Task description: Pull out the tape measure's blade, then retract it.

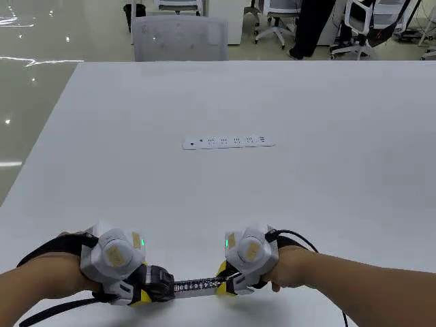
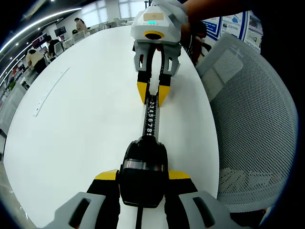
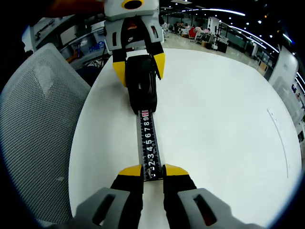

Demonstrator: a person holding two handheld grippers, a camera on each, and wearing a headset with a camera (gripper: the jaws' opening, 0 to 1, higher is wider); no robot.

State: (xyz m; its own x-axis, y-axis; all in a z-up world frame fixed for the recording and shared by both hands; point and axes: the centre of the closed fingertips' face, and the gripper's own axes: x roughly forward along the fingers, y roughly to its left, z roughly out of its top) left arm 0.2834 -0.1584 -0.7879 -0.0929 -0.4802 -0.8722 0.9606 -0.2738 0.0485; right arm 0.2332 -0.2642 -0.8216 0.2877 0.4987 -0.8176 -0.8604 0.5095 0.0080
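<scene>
1. Two grippers met tip to tip at the near edge of the white table (image 1: 272,102), lined up along one axis.
2. The left gripper (image 2: 143,175) had its yellow-tipped jaws clamped on the black tape measure case (image 2: 143,162), one jaw on each flank. The case sat low on the tabletop.
3. The right gripper (image 3: 152,171) had its jaws drawn narrow and pinched the free end of the blade (image 3: 147,138), right by the lowest printed numbers.
4. Between the two grippers lay a short, straight run of blade. Only single-digit figures showed before the blade entered the mouth of the case.
5. With so little blade out and both grips firm, the step in hand was judged to be the pull-out, and early in it. From these pictures alone, the tail of a retraction could not be ruled out.
6. If it was the pull, the next move called for the right gripper to draw away along the blade's own line while the left pinned the case. The pinch would need to stay tight enough that the tip could not slip free.
7. Retraction would then call for guiding the tip back toward the case, not letting the blade snap home.
8. A power strip (image 1: 228,142) lay well apart at mid-table, out of the way, and a mesh chair (image 2: 257,119) stood just beside the table edge.
</scene>
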